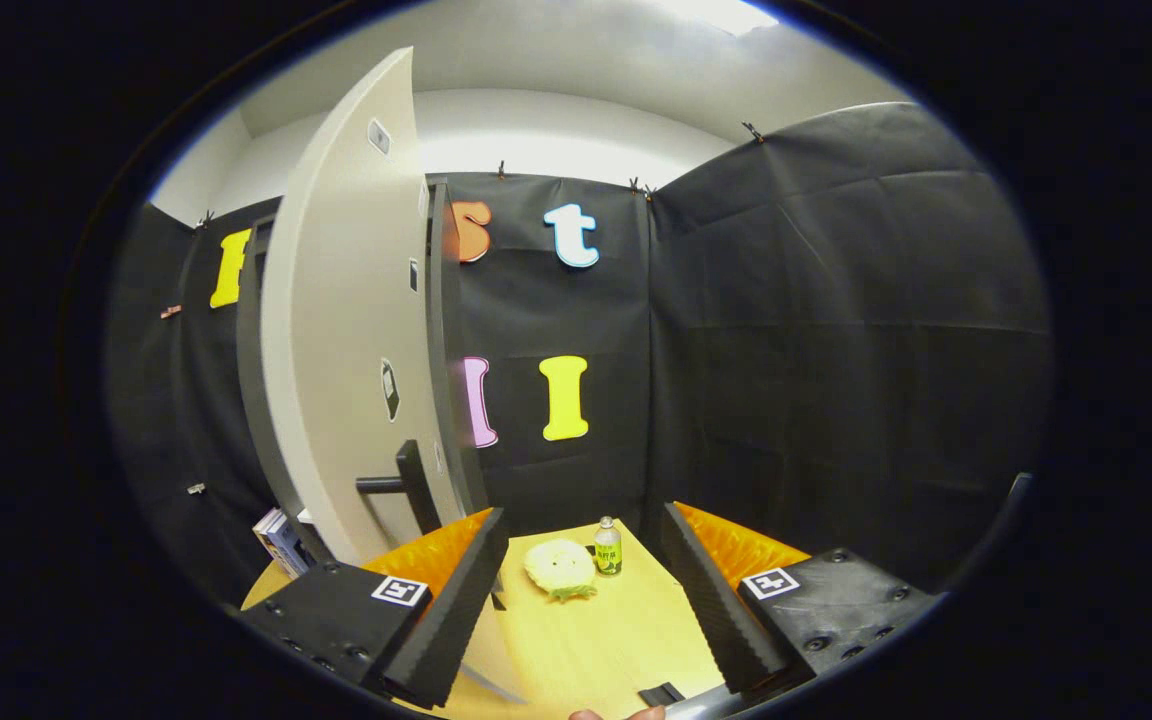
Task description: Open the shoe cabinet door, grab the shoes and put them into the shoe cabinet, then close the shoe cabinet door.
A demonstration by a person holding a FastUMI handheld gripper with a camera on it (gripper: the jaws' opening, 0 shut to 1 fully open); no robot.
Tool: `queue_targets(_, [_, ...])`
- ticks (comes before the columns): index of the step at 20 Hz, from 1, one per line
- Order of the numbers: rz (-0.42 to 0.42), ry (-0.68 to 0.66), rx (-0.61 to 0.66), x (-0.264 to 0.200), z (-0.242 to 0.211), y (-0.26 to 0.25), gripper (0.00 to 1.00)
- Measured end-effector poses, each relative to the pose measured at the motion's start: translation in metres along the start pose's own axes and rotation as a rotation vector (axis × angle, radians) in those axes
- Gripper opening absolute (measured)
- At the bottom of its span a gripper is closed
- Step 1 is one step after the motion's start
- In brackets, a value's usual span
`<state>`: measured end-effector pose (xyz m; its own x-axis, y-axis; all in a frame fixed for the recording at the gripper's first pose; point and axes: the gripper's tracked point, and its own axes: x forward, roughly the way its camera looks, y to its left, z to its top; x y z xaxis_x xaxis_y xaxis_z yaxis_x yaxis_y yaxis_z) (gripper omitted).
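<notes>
My gripper (584, 520) is open, its two fingers wide apart with nothing between them. The tall white shoe cabinet door (351, 330) stands swung open to the left of the fingers. Its black handle (406, 485) sticks out just above the left fingertip. The cabinet's dark frame (439, 340) shows behind the door's far edge. A pale yellow fluffy shoe (559, 568) lies on the wooden table (586, 640), ahead of and between the fingers. I cannot see the inside of the cabinet.
A small bottle (608, 546) with a green label stands right beside the shoe. A stack of books (281, 540) leans at the foot of the door on the left. A small black piece (661, 693) lies at the table's near edge.
</notes>
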<state>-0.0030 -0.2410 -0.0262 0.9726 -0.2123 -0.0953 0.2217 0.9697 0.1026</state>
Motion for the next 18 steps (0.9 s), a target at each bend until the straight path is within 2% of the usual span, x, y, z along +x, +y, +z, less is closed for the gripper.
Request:
queue_targets(9, [0.013, 0.006, 0.011, -0.002, -0.003, 0.035, 0.98])
queue_targets(18, [0.161, 0.027, 0.023, -0.025, -0.014, 0.151, 0.98])
